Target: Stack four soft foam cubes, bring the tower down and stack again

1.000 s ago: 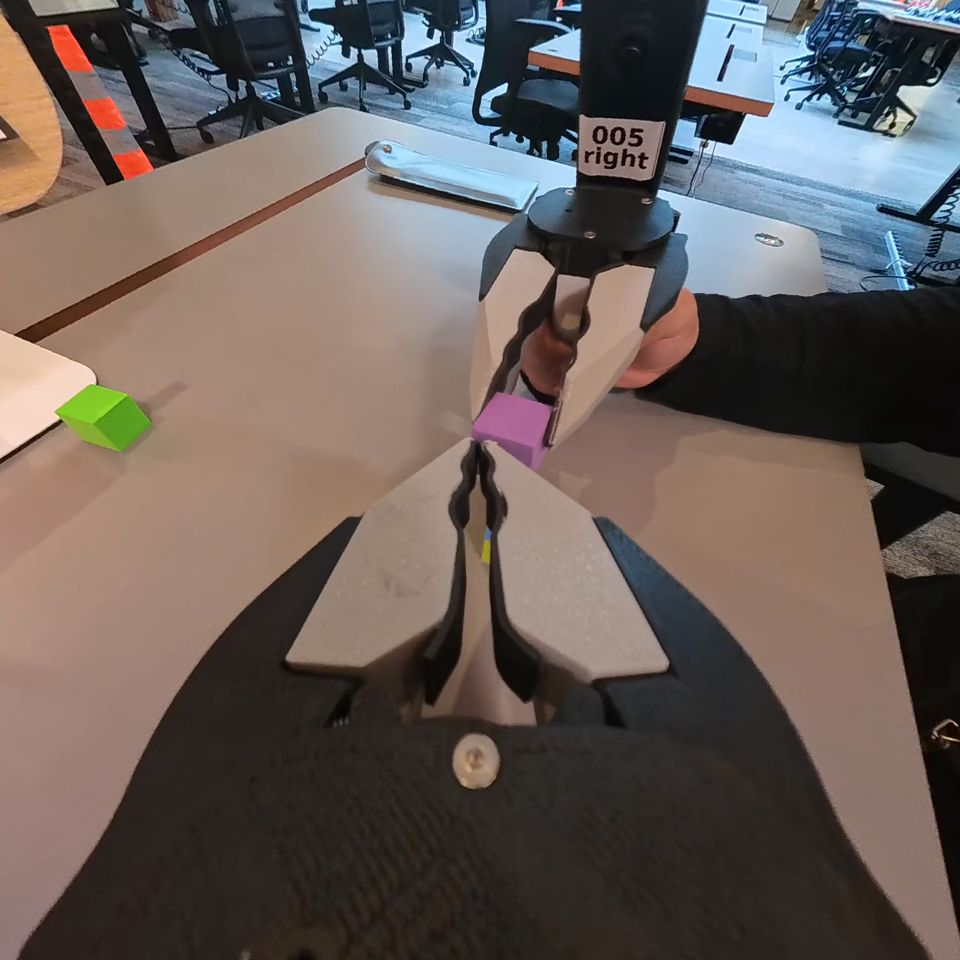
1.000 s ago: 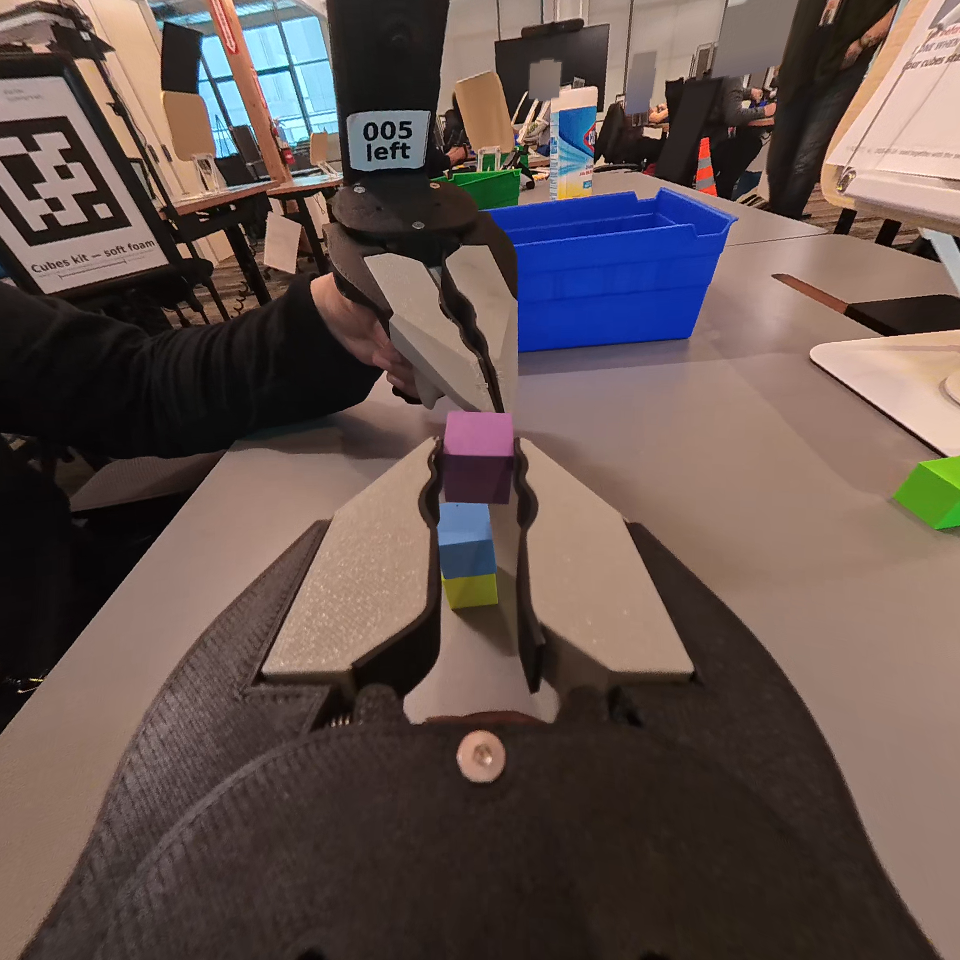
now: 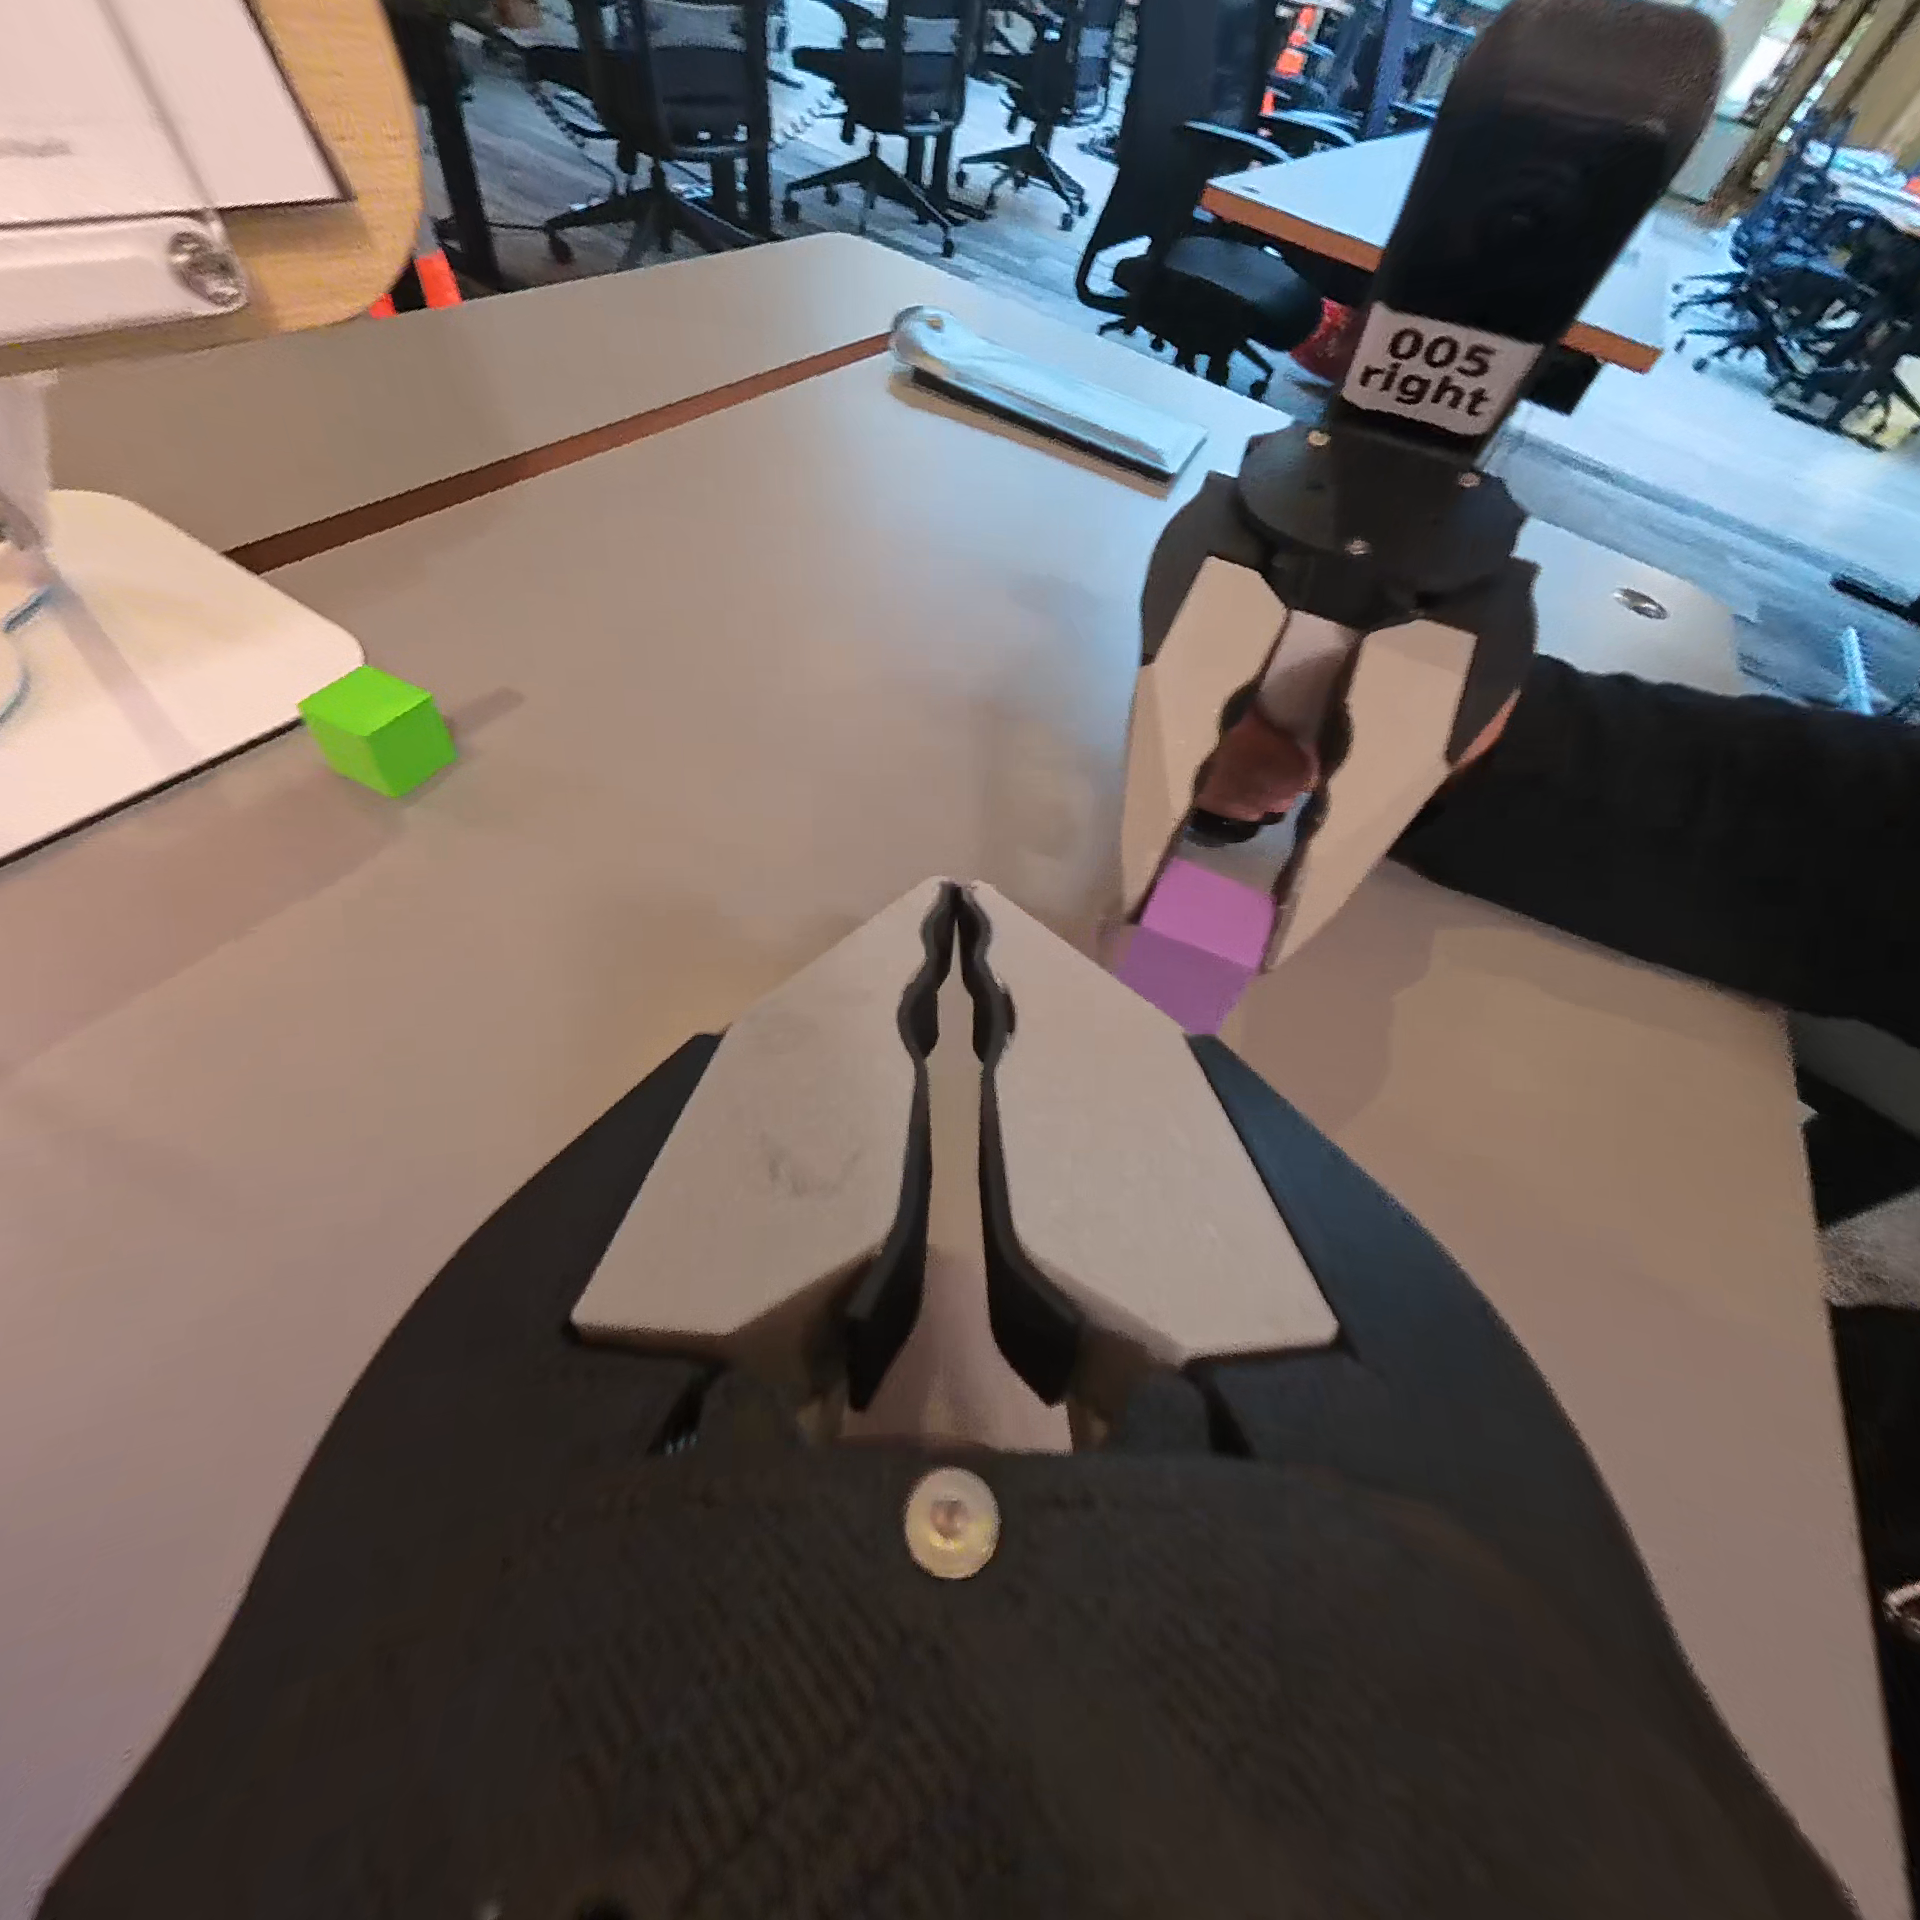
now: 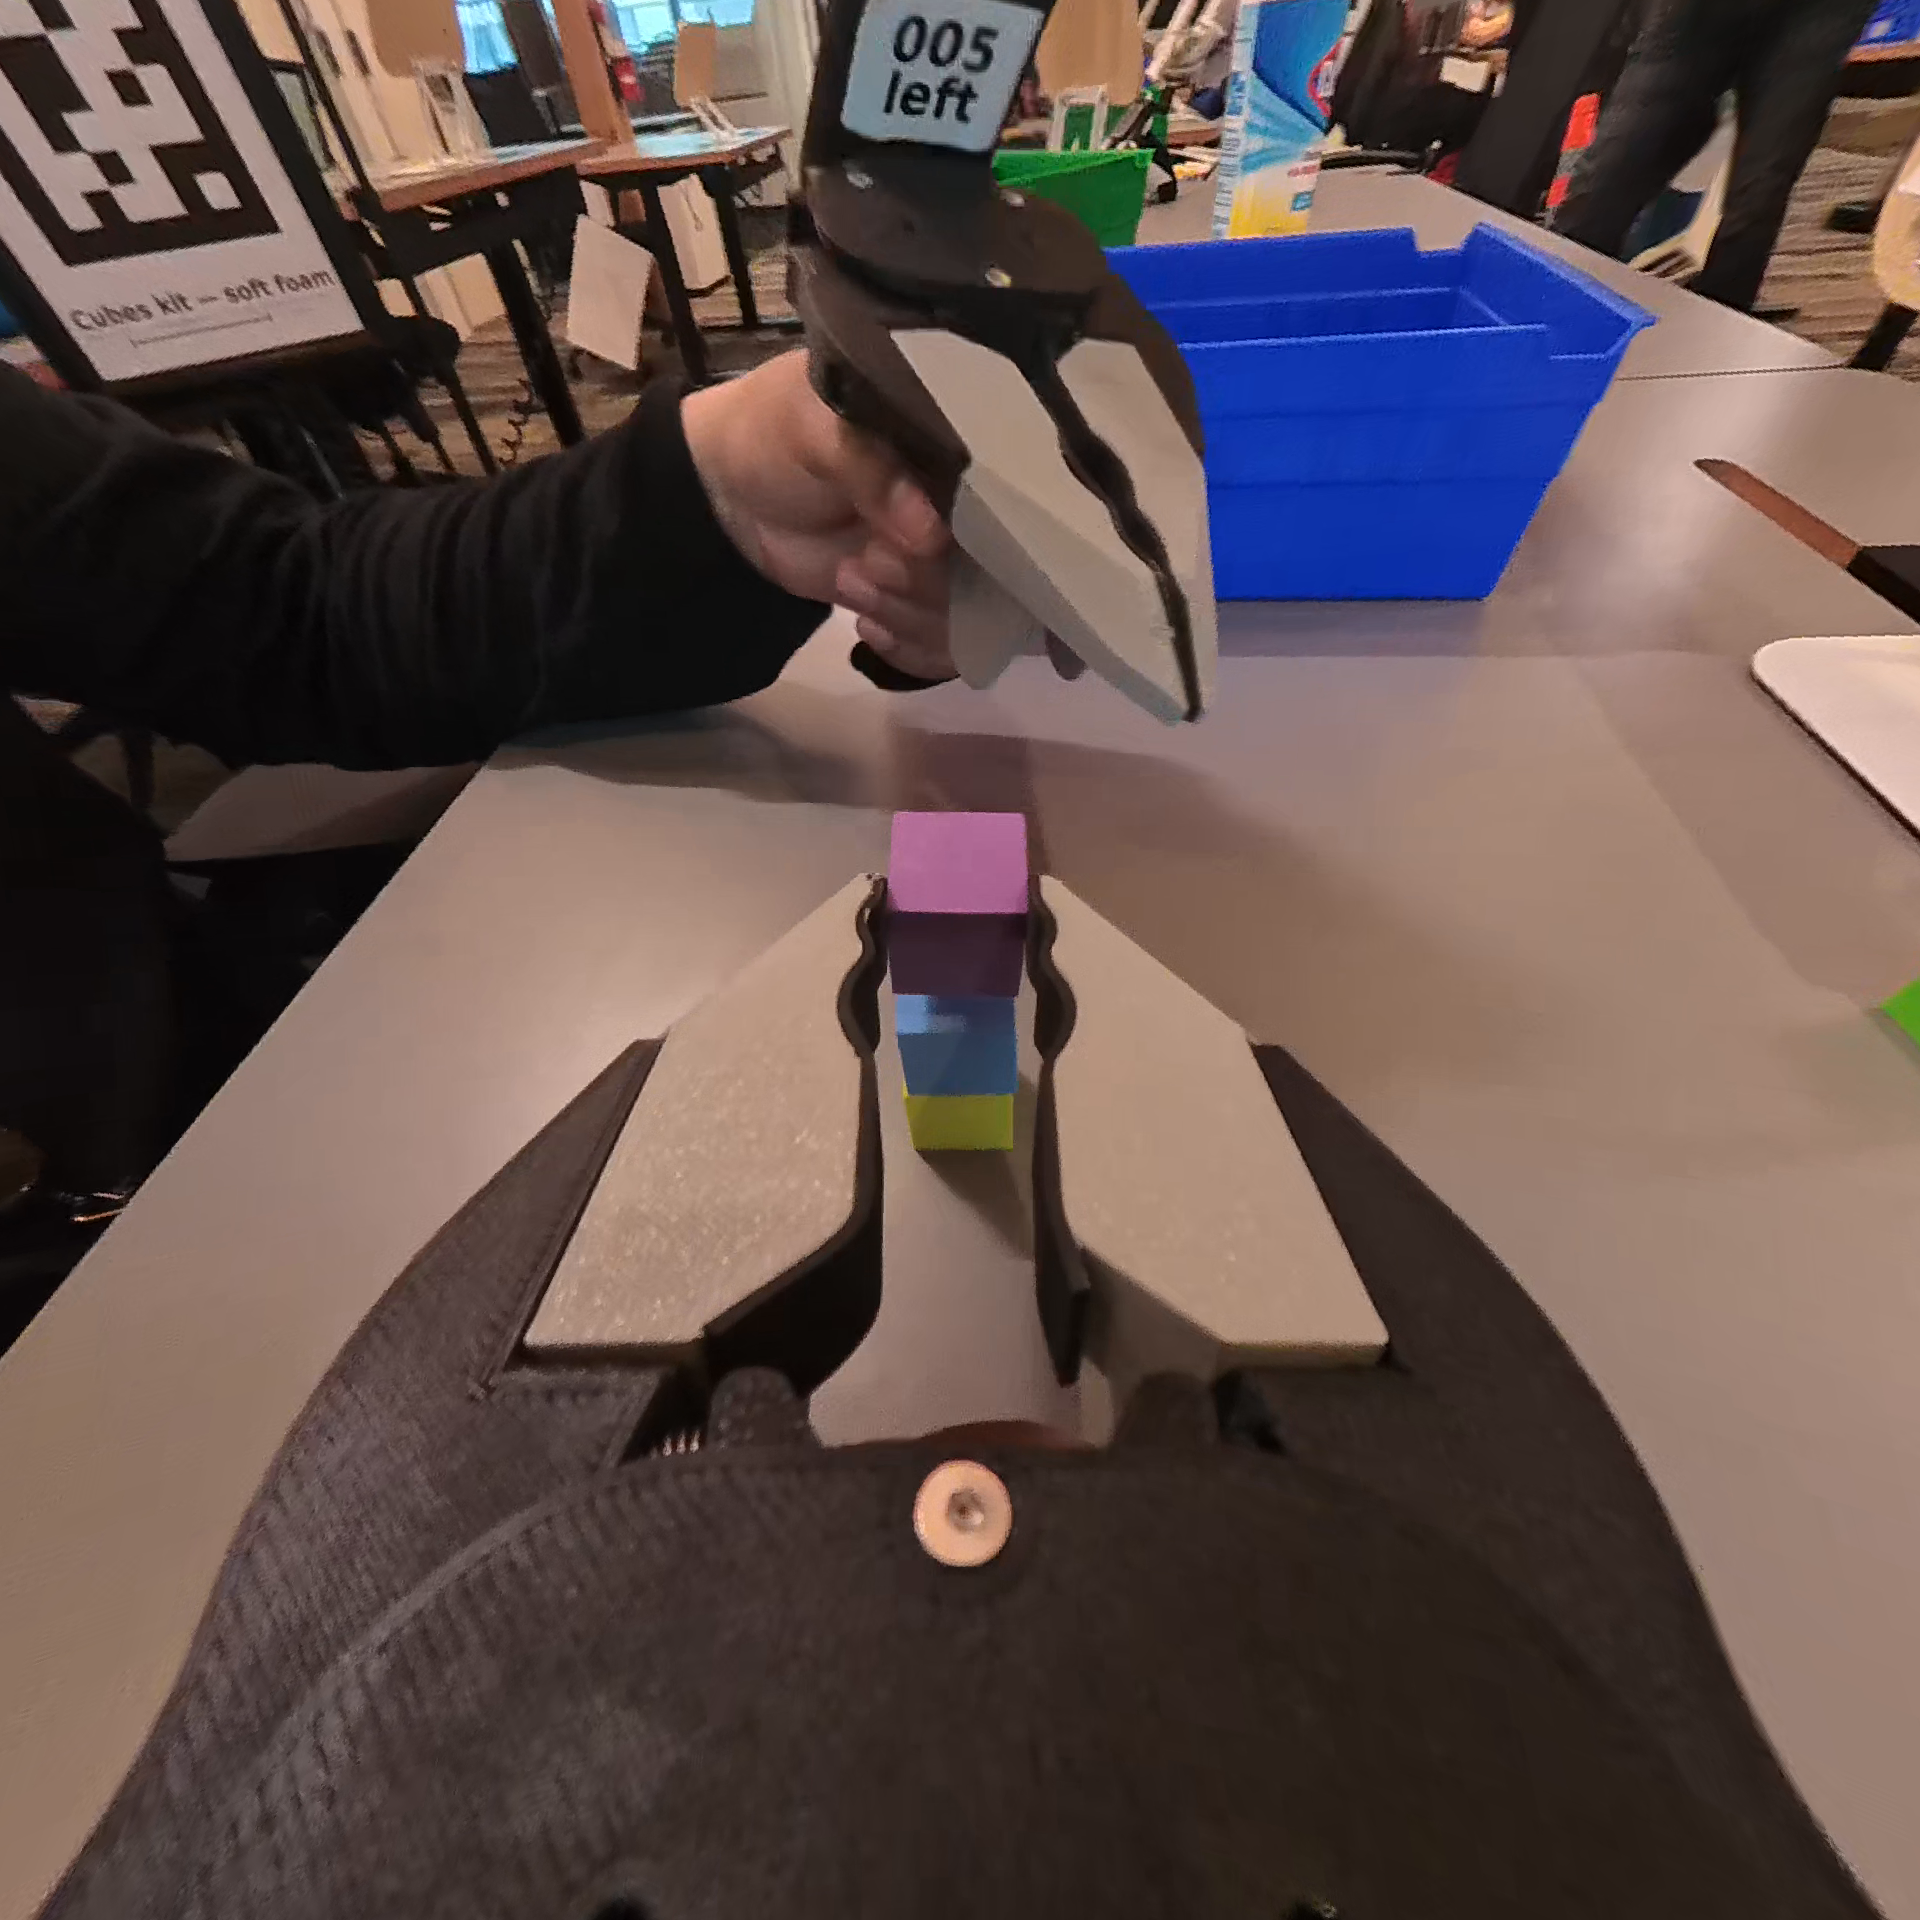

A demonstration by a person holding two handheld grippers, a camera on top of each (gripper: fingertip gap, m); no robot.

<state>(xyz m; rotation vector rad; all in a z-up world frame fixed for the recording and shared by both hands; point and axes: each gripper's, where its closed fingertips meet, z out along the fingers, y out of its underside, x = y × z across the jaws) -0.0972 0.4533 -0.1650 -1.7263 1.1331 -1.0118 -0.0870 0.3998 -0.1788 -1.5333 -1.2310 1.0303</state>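
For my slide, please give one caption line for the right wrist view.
Right tool around purple cube topping blue cube and yellow cube; left tool shut above.

Foam cubes: four in all, one of each colour. Three stand in a single column on the table (image 4: 1455,935): yellow cube (image 4: 958,1120) at the bottom, blue cube (image 4: 954,1042) in the middle, purple cube (image 4: 957,902) on top. One green cube (image 3: 378,730) sits alone, well apart. Grippers: two. Blue bins: one (image 4: 1382,416). Green bins: one (image 4: 1081,187), behind it.
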